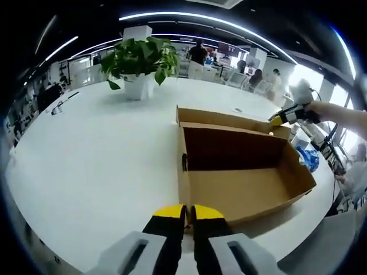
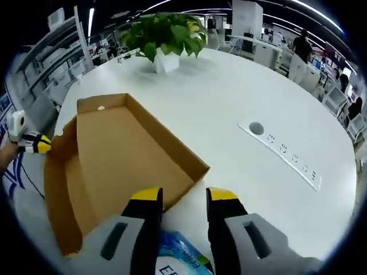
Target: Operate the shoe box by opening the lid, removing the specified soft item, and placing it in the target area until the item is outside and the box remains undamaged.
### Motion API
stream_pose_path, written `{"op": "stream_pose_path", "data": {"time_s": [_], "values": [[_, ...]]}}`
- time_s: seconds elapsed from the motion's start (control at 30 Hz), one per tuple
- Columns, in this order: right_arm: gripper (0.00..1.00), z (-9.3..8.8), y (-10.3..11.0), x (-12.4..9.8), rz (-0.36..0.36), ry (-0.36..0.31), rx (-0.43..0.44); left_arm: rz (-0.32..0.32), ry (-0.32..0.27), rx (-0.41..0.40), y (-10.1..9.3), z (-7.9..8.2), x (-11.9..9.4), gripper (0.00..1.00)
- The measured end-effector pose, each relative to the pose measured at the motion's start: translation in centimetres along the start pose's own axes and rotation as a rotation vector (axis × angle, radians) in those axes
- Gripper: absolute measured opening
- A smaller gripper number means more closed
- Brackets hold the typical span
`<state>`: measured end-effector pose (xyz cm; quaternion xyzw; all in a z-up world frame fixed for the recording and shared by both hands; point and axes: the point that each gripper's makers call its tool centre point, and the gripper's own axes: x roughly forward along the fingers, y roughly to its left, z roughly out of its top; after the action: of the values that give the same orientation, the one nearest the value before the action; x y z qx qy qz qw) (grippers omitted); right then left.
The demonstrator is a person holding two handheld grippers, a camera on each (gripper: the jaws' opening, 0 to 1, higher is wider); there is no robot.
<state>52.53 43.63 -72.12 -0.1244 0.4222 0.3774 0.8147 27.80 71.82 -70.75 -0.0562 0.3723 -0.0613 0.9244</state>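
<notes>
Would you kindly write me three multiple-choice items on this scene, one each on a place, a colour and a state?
1. Where does the potted plant stand?
A. On the white table, beyond the cardboard box
B. Inside the box
C. On the floor

2. What colour are the tips of the left hand-held gripper?
A. Red
B. Yellow
C. Green

3. In what state is the cardboard box?
A. Taped shut
B. Crushed flat
C. Open

Answers: 1 A, its pot rests on the tabletop past the box; 2 B, yellow caps both jaws; 3 C, its brown inside is exposed.
</notes>
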Motion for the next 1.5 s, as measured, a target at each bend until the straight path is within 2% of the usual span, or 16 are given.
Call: {"op": "stream_pose_path", "data": {"time_s": [0.13, 0.33, 0.47, 0.5, 0.67, 0.8, 1.0, 1.2, 1.5], "values": [[0.23, -0.4, -0.3, 0.6, -0.016, 0.027, 0.074, 0.000, 0.000, -0.001, 0.0, 0.0, 0.0, 0.04], [0.19, -0.8, 0.5, 1.2, 0.010, 0.045, 0.172, -0.002, -0.003, -0.010, 0.1, 0.0, 0.1, 0.04], [0.15, -0.9, 0.8, 1.3, 0.009, 0.050, 0.194, 0.000, -0.005, -0.008, 0.0, 0.0, 0.1, 0.04], [0.14, -0.9, 0.7, 1.3, -0.005, 0.052, 0.221, 0.000, -0.005, -0.007, 0.1, 0.0, 0.1, 0.04], [0.10, -0.8, 0.5, 1.0, -0.022, 0.043, 0.233, 0.000, -0.010, -0.013, 0.1, 0.0, 0.1, 0.04], [0.09, -0.5, 0.7, 0.5, -0.038, 0.035, 0.187, 0.001, -0.012, -0.018, 0.2, 0.0, 0.2, 0.04], [0.08, -0.1, 0.7, -0.1, -0.045, 0.019, 0.178, 0.004, -0.013, -0.015, 0.1, 0.0, 0.1, 0.04], [0.06, 0.5, 0.8, -1.3, -0.046, -0.017, 0.190, 0.006, -0.014, -0.021, -0.1, 0.0, 0.1, 0.04], [0.03, 1.4, 0.9, -2.5, -0.050, -0.066, 0.164, 0.009, -0.014, -0.025, -0.2, 0.0, -0.1, 0.04]]}}
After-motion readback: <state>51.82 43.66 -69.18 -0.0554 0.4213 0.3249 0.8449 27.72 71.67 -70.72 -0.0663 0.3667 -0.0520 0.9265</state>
